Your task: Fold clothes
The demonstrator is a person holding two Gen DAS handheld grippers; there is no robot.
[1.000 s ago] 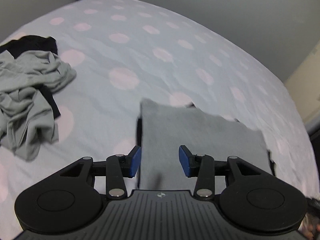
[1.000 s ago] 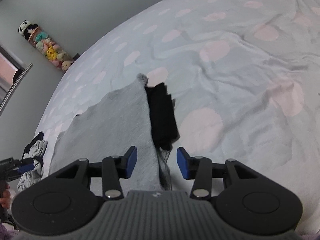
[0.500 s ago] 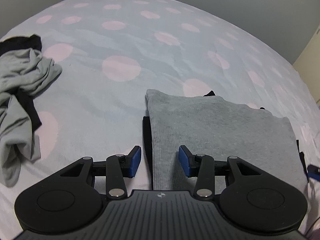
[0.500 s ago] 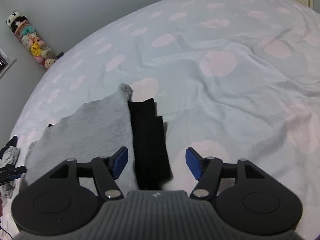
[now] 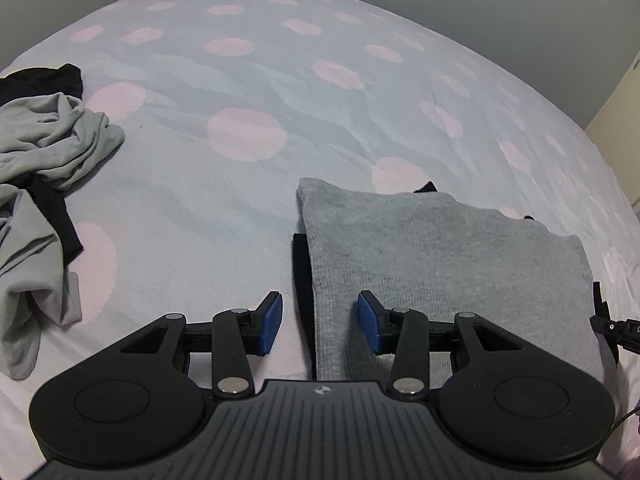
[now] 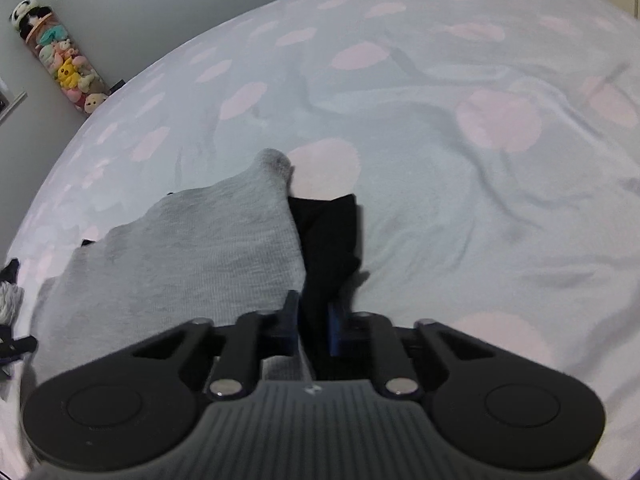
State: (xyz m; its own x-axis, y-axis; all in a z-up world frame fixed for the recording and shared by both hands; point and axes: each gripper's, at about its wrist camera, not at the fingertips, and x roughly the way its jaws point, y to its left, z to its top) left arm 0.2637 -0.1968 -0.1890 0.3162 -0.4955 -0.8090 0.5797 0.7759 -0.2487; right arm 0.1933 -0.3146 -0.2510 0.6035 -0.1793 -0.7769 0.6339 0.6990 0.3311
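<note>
A second ago the right gripper point(image 6: 312, 320) had its blue pads wide apart over the clothes. Now its jaws are closing, and the black cloth point(image 6: 328, 236) is between the pads; they look tight on it, though the picture is blurry there. The left gripper point(image 5: 319, 322) has come lower and nearer the bed point(image 5: 240, 220). Its jaws are partly open, as before, and hold nothing. The left edge of the folded grey top point(image 5: 440, 248) lies between its pads, not touched. That top lies on the black cloth near the bed's near edge. A crumpled pile of clothes point(image 5: 40, 168) sits by the left edge.
</note>
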